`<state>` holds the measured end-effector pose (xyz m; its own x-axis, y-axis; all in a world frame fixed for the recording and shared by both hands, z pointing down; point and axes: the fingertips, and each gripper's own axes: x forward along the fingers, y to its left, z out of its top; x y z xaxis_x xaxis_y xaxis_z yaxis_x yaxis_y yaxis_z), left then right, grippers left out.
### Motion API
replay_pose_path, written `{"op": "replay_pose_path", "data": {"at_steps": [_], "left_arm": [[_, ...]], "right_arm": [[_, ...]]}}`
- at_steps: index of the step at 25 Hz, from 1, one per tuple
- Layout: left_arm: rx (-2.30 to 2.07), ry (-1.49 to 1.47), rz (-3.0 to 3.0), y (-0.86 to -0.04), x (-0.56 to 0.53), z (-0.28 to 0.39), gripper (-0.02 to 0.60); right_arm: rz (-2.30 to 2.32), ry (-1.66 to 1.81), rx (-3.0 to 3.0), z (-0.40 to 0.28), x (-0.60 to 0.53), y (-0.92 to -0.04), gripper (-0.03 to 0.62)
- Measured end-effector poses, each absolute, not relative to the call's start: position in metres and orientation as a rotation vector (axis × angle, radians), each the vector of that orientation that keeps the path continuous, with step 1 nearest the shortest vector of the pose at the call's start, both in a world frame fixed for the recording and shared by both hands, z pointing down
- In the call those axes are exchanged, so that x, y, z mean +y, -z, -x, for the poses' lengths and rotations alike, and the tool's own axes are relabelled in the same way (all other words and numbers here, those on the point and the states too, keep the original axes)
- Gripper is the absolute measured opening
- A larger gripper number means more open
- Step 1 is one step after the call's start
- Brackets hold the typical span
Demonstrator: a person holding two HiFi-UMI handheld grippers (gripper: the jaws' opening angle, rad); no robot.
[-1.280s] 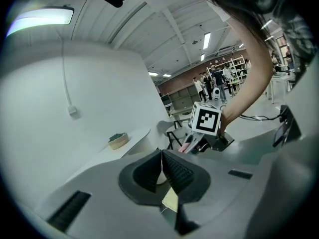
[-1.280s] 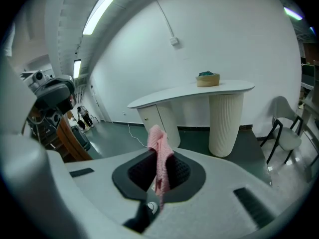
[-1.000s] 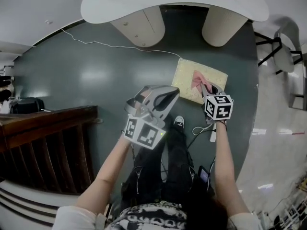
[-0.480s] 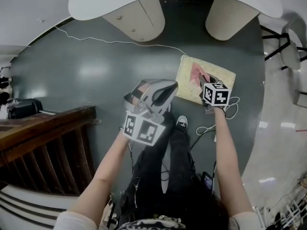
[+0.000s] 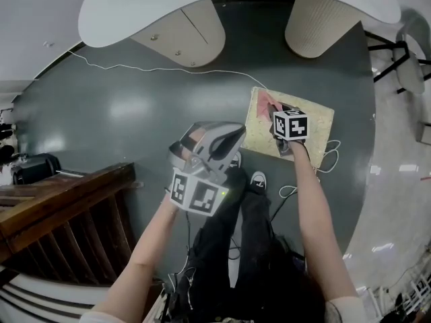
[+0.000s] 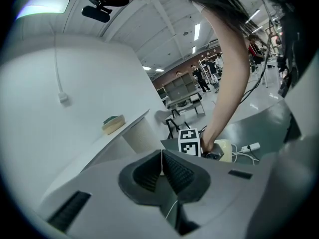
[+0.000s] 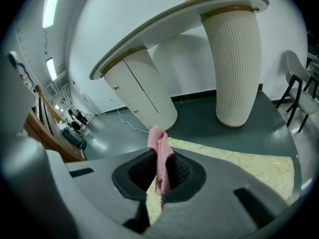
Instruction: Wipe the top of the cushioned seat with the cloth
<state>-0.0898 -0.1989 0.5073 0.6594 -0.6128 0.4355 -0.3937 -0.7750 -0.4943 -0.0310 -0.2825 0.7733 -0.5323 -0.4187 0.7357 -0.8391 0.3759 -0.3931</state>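
Observation:
The cushioned seat (image 5: pixel 316 120) is a pale yellow patterned square on the dark floor, right of centre in the head view; its top (image 7: pixel 234 158) fills the lower right of the right gripper view. A pink cloth (image 7: pixel 159 158) is pinched between the jaws of my right gripper (image 7: pixel 160 171), and its end (image 5: pixel 269 103) shows over the seat's left part. My right gripper (image 5: pixel 277 116) sits over that left part. My left gripper (image 5: pixel 225 140) hangs to the left of the seat, off it, with its jaws shut (image 6: pixel 162 171) on nothing.
A white table (image 5: pixel 222 5) on two thick ribbed legs (image 5: pixel 322 25) stands just beyond the seat. A thin white cable (image 5: pixel 161 68) runs across the floor. A wooden railing (image 5: pixel 60 200) is at the left. Cords and a plug (image 5: pixel 330 155) lie by the seat's near edge.
My right gripper has slid with the cloth toward the seat's left far corner. The left gripper has stayed beside the seat.

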Motion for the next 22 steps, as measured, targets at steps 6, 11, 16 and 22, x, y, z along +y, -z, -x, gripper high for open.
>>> {"op": "replay_pose_path", "data": {"at_steps": [6,11,16,22], "left_arm": [[0.773,0.882,2.539,-0.521,-0.202,0.089,0.006],[0.759,0.897,2.561,-0.531,-0.199,0.085,0.006],[0.724,0.897,2.591,-0.538,-0.192,0.074,0.006],[0.671,0.885,2.617,-0.544,-0.186,0.053,0.006]], "right_arm": [[-1.083,-1.052,-2.051,0.025,-0.284,-0.806,0.011],[-1.130,-1.026,-1.993,-0.007,-0.281,-0.817,0.011],[-1.208,-0.998,-1.937,-0.057,-0.271,-0.816,0.011],[-1.317,-0.989,-1.836,-0.134,-0.255,-0.816,0.011]]}}
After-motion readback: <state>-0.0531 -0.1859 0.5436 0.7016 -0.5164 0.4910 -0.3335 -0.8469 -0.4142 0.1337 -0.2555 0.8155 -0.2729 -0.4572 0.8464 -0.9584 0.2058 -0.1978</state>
